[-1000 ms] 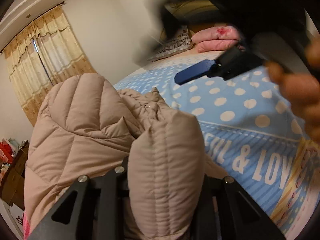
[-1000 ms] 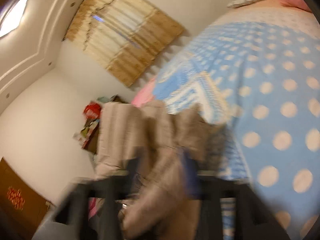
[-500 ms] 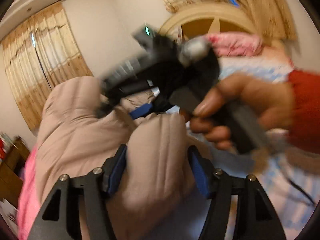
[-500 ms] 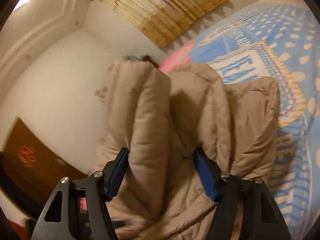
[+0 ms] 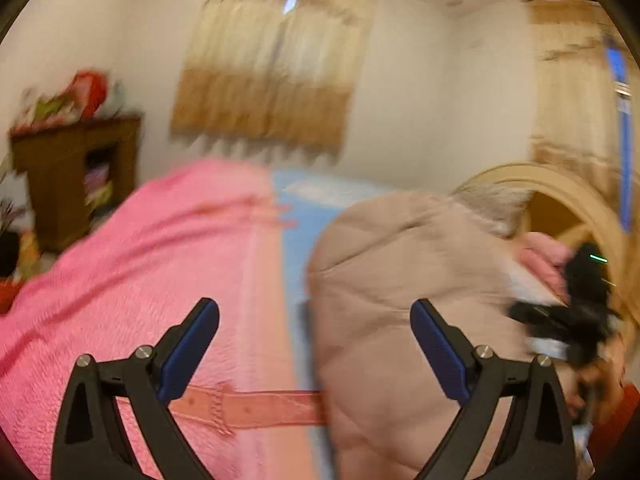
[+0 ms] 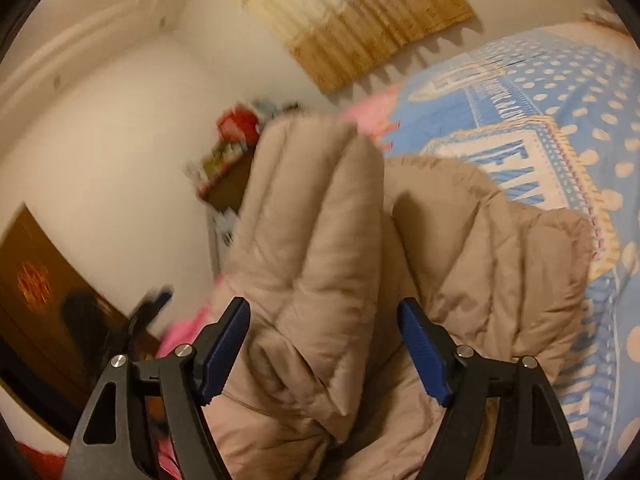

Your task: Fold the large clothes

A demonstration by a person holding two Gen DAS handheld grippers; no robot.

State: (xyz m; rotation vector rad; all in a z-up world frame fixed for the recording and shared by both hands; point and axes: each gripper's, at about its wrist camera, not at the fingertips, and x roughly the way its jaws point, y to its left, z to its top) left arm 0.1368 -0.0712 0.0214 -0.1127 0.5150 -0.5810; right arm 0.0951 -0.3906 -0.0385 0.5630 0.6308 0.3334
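Note:
A beige quilted puffer jacket (image 5: pixel 404 292) lies bunched on the bed; it also shows in the right wrist view (image 6: pixel 320 240). My left gripper (image 5: pixel 314 344) is open and empty, with the jacket just past its right finger (image 5: pixel 438 348) and pink bedding under the left one. My right gripper (image 6: pixel 324 340) is open, its blue pads (image 6: pixel 226 344) standing either side of a thick jacket fold without pinching it. The right gripper with the hand holding it also shows at the right edge of the left wrist view (image 5: pixel 568 316).
A pink bedspread (image 5: pixel 132 288) covers the near side of the bed and a blue polka-dot sheet (image 6: pixel 560 92) the rest. A wooden cabinet (image 5: pixel 68 176) with clutter stands by the wall. Curtains (image 5: pixel 276 68) hang behind. A wooden headboard (image 5: pixel 560 200) is at right.
My left gripper has let go of the jacket fold, opened wide and swung left over the pink bedspread. My right gripper has stayed open around the jacket fold.

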